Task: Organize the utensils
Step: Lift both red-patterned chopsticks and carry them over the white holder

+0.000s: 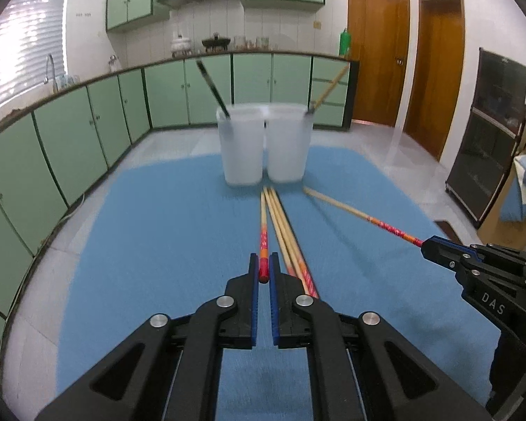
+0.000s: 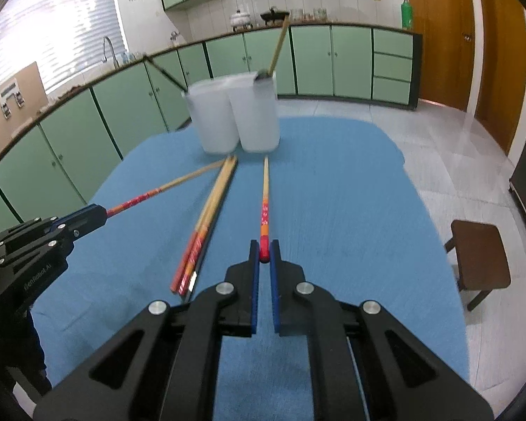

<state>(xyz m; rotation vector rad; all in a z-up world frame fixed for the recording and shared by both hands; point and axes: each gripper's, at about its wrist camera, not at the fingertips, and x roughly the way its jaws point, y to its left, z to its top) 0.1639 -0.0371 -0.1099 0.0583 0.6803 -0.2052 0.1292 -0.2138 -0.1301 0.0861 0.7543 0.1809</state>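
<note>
The left claw (image 1: 264,270) is closed down to a narrow gap on the red end of one chopstick (image 1: 263,226), which runs straight ahead from its fingertips toward the two frosted tubs (image 1: 264,144). Just right of that claw lie the loose chopsticks (image 1: 287,238), bundled together on the blue mat (image 1: 157,245) that covers the worktop. The right claw (image 2: 264,251) is likewise nearly closed, pinching the red end of a second chopstick (image 2: 265,193) that points forward to the tubs. To its left lies the same bundle, and beyond it the left claw with its stick. Ahead of both claws the tubs stand touching or almost touching; motion blur makes it hard to say which. A dark-handled utensil (image 1: 212,87) leans out of the left tub, and a wooden-handled utensil (image 2: 278,47) leans out of the right one.
</note>
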